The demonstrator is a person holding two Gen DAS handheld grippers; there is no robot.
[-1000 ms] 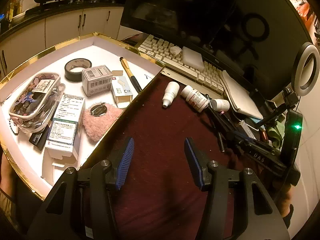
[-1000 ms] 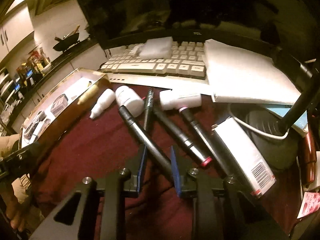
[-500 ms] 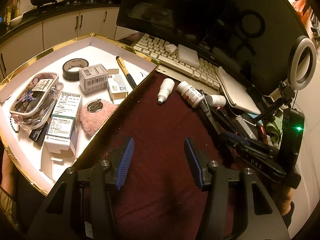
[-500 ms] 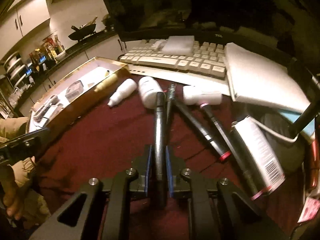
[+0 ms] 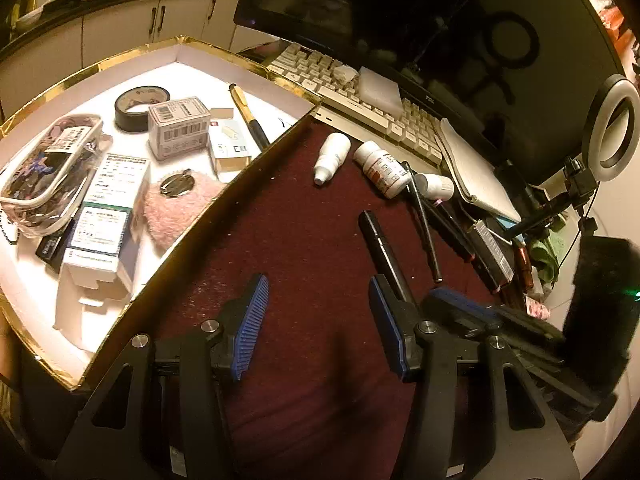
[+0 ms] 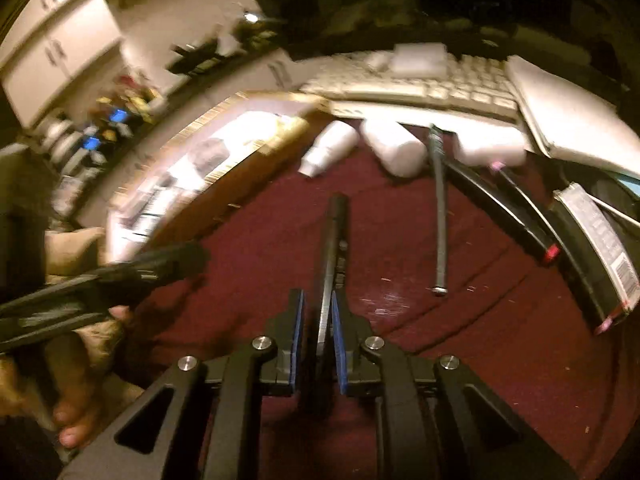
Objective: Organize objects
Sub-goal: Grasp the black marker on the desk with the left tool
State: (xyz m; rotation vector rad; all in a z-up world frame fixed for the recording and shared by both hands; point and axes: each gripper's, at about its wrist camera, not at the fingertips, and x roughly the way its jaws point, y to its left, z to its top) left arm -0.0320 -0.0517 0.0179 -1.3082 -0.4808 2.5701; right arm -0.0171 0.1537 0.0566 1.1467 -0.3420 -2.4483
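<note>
Right gripper (image 6: 318, 320): blue-padded jaws drawn narrow and clamped on a black pen (image 6: 331, 256). The pen's long axis runs straight out between the fingers, its free end pointing away from the camera toward the white bottles at the far side of the mat. Whether it is lifted clear of the dark red mat (image 6: 460, 340) cannot be told from the right wrist view, which is motion-blurred.

Left gripper (image 5: 316, 320): jaws spread wide, nothing between them, above the mat (image 5: 304, 248).

Left wrist view, sharp: the same pen (image 5: 382, 250) appears just right of the left gripper, angled up and to the left, its rear end held in the right gripper (image 5: 460, 308). Beyond it lie a white dropper bottle (image 5: 332, 158), a labelled pill bottle (image 5: 383, 168) and a smaller white bottle (image 5: 434, 186), with a thin dark pen (image 5: 424, 224) beside them. Only this view shows clearly the contents of the gold-rimmed white tray (image 5: 240, 62) left of the mat: tape roll (image 5: 141, 107), barcoded box (image 5: 179, 126), clear pouch (image 5: 48, 168), pink fuzzy pad (image 5: 172, 208), medicine boxes (image 5: 108, 208), gold-and-black pen (image 5: 248, 122).

Right wrist view alone: the thin pen (image 6: 440, 216) seen lengthwise, pointing toward the camera, and a barcoded box (image 6: 600, 236) at right. Keyboard (image 6: 420, 84) is blurred here.
</note>
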